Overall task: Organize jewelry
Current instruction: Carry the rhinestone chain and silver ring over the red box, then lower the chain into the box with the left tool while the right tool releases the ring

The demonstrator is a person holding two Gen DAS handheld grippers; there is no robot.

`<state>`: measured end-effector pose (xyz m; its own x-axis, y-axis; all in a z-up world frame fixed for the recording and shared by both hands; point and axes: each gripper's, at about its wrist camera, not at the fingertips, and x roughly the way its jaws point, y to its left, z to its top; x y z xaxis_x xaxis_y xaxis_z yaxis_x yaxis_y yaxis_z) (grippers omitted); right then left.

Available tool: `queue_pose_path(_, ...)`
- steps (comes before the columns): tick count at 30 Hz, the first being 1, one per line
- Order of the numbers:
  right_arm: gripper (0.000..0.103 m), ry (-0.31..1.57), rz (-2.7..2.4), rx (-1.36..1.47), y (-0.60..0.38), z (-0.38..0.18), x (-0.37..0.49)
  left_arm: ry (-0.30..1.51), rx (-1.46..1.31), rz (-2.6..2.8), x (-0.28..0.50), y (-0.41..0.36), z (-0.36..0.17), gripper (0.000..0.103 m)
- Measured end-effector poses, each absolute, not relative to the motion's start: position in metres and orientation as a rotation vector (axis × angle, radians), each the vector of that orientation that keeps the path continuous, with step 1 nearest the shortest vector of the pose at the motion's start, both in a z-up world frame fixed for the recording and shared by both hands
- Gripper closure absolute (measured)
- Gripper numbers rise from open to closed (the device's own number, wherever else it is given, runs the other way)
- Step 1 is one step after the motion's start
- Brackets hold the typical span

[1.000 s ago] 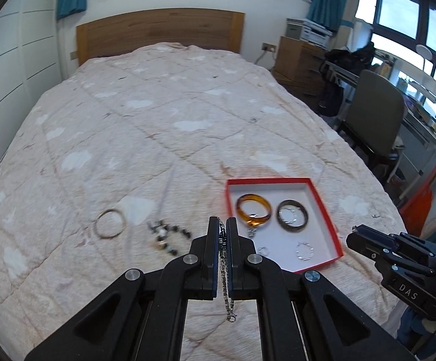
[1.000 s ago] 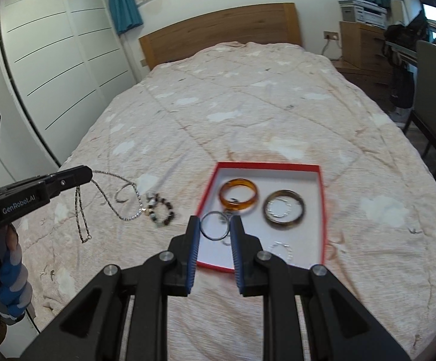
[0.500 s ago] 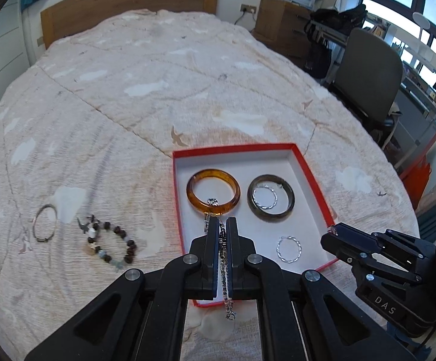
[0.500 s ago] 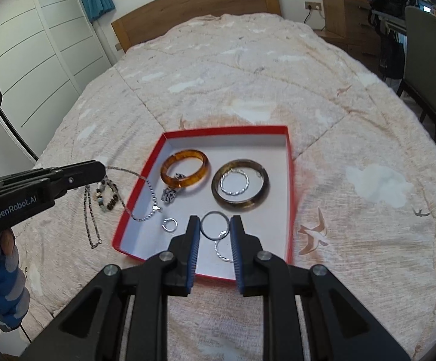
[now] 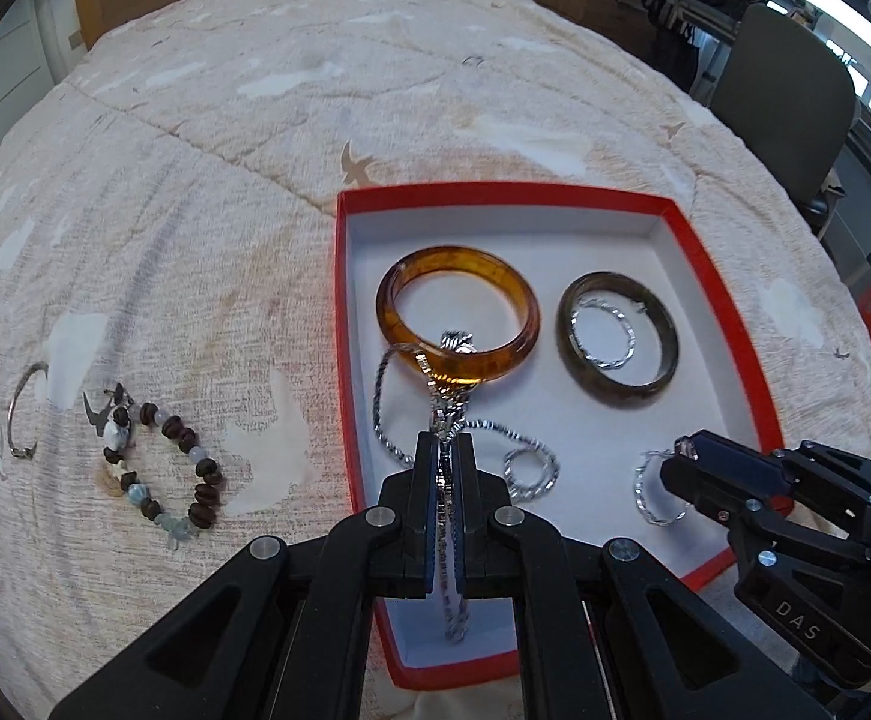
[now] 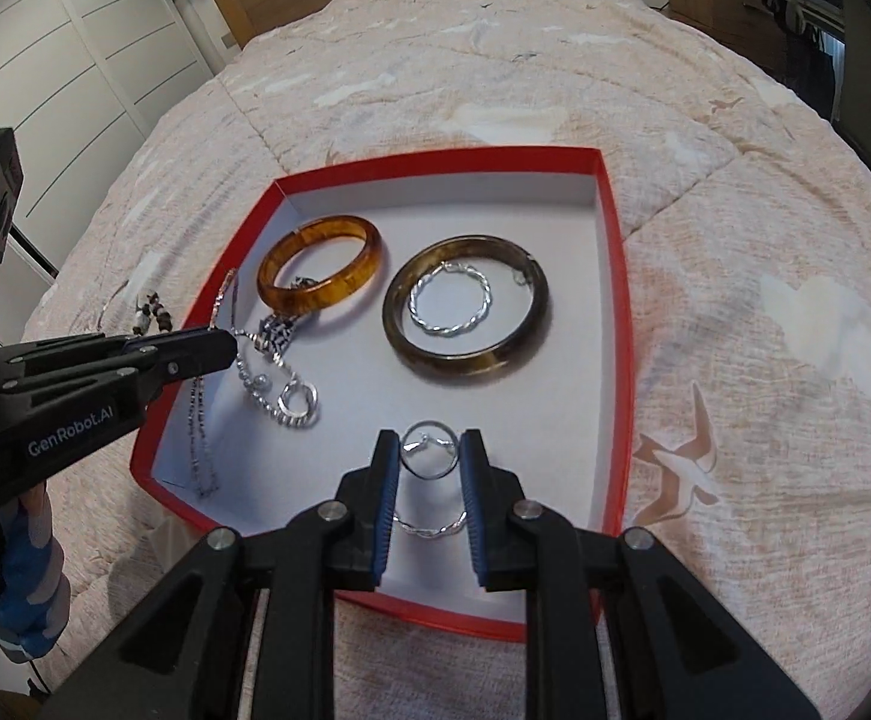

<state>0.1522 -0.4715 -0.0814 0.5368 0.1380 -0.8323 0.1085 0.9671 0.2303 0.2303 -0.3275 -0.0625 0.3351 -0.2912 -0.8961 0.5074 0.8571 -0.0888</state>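
The quilted bedspread (image 5: 207, 192) fills less of both views than a second ago, and the headboard has slid almost out at twelve o'clock, since both grippers have dropped toward the red box (image 5: 729, 324), which now spreads across the centre of each picture instead of sitting small near the fingers. In the box the amber bangle (image 5: 459, 318) lies at about ten o'clock and the dark bangle (image 5: 618, 339) at about two o'clock, with a twisted silver hoop (image 6: 448, 306) lying inside the dark one; these have not shifted. The left gripper (image 5: 448, 456) stays clenched on the silver chain necklace (image 5: 387, 420), which earlier hung free over the bedspread and now has its lower loops piled on the box floor at about eight o'clock, beside a small silver ring (image 6: 298, 399). The right gripper (image 6: 429, 450) keeps its pads pressed on a thin silver ring (image 6: 430, 450), now low over the box floor at six o'clock, just above another twisted hoop (image 6: 429, 527). Outside the box, at nine o'clock in the left view, the beaded bracelet (image 5: 159, 468) and a wire hoop (image 5: 21, 408) lie on the bedspread as before.
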Motion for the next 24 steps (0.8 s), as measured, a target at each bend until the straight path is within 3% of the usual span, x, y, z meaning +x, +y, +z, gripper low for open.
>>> queue_pose_path(13, 0.083, 1.044, 0.012, 0.215, -0.466, -0.085, 0.159, 1.144, 0.205, -0.524, 0.228, -0.323, -0.071, 0.095)
queue_pose_path(24, 0.083, 1.065, -0.013, 0.229, -0.467, -0.084, 0.157, 1.136, 0.194, -0.556, 0.219, -0.322, -0.060, 0.077)
